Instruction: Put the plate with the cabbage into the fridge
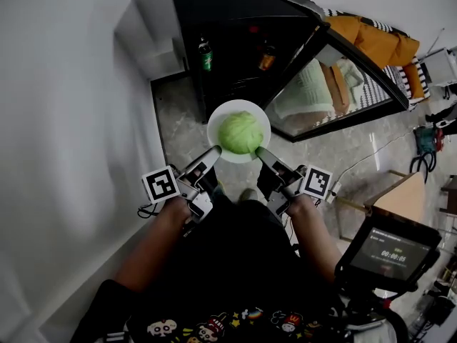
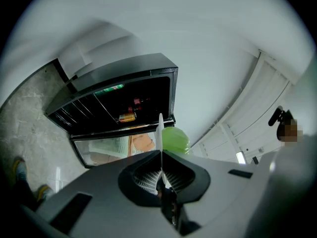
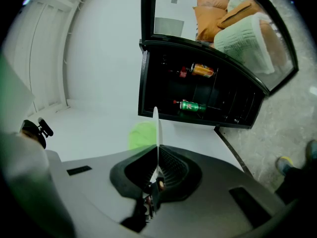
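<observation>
Home-like room: drinks fridge (image 1: 235, 56), cushions (image 1: 375, 41).

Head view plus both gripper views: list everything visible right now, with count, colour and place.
fridge: one, black, door open, ahead by the white wall
green bottle: one, inside fridge, left
orange container: one, inside fridge, right of bottle
plate: one, white, held before the fridge opening
cabbage: one, green, on the plate
screen device: one, black, lower right
left gripper: one, shut on plate's left rim
right gripper: one, shut on plate's right rim
</observation>
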`<state>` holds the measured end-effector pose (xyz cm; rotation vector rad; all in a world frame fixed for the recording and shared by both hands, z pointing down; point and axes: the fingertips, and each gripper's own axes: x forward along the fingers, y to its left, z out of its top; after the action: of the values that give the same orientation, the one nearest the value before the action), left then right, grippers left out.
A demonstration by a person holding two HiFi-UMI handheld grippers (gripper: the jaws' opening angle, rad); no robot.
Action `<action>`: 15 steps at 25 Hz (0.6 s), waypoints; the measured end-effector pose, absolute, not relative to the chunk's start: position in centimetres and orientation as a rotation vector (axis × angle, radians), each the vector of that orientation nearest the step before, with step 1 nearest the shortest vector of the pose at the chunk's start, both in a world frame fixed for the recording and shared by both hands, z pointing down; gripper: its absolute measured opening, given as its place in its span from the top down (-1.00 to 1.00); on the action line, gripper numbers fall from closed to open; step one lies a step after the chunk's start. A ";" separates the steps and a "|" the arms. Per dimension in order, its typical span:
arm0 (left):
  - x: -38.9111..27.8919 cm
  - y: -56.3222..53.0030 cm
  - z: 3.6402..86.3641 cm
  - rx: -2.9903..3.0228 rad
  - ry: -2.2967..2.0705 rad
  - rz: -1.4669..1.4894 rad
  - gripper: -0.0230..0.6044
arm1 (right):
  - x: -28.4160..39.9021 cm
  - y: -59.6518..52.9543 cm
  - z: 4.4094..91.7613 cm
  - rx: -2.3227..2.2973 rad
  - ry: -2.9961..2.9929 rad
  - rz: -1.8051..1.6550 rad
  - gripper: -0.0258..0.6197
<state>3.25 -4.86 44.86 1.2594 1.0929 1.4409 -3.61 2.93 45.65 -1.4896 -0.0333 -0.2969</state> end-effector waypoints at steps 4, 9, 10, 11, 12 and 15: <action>3.2 -4.7 45.1 1.239 1.088 1.439 0.90 | -3.5 2.9 45.8 -1.489 -0.031 -0.302 0.87; 3.0 -4.9 45.1 1.247 1.107 1.435 0.90 | -3.7 2.7 45.9 -1.486 -0.020 -0.302 0.87; 2.9 -4.9 45.1 1.251 1.110 1.433 0.89 | -3.7 2.7 45.9 -1.489 -0.016 -0.301 0.87; 2.9 -4.9 45.0 1.253 1.113 1.432 0.89 | -3.7 2.7 45.9 -1.492 -0.011 -0.300 0.87; 3.0 -4.9 45.0 1.255 1.115 1.433 0.90 | -3.6 2.8 45.9 -1.496 -0.010 -0.298 0.87; 3.2 -4.6 45.0 1.244 1.122 1.460 0.90 | -3.7 2.9 45.8 -1.490 -0.030 -0.285 0.87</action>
<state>3.19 -4.60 44.99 1.2444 1.1219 1.4596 -3.68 2.90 45.80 -1.4897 -0.0305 -0.2846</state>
